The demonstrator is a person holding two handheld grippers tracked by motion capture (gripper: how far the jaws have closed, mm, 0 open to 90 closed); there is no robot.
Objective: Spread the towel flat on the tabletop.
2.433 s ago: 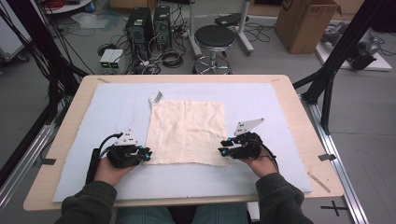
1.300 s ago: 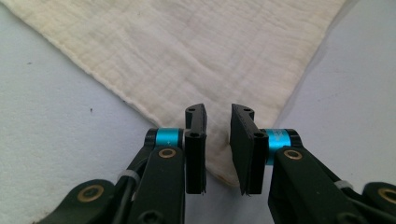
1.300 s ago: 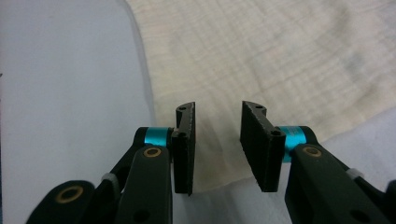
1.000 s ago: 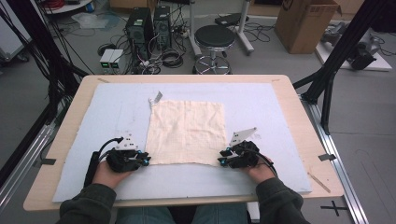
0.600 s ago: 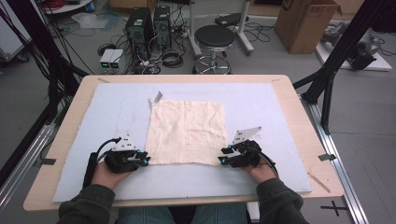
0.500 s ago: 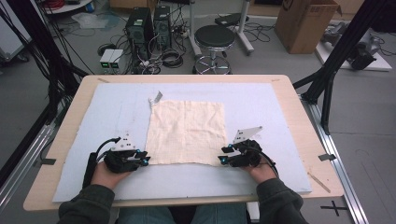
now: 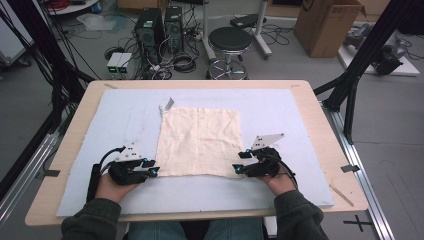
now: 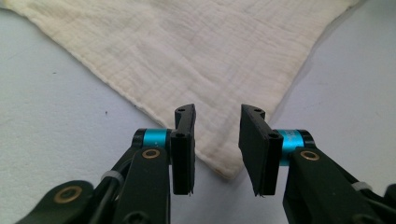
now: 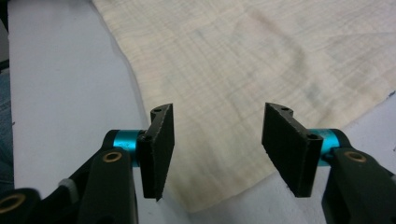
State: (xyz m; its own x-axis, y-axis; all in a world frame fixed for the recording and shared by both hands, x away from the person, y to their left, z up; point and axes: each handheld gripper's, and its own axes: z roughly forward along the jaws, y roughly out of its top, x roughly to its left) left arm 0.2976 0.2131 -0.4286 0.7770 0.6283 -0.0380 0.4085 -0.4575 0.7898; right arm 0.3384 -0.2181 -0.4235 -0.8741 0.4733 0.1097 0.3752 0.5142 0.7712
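Cloth: cream muslin square (image 7: 199,141) lying flat at the middle of the table's blue mat (image 7: 300,120).
Left tool (image 7: 152,171): at its 7 o'clock corner, jaws just parted, nothing pinched.
Right tool (image 7: 239,162): at 5 o'clock, likewise opening (wider gap).
Meaning: both near corners look released; spreading seems finished.
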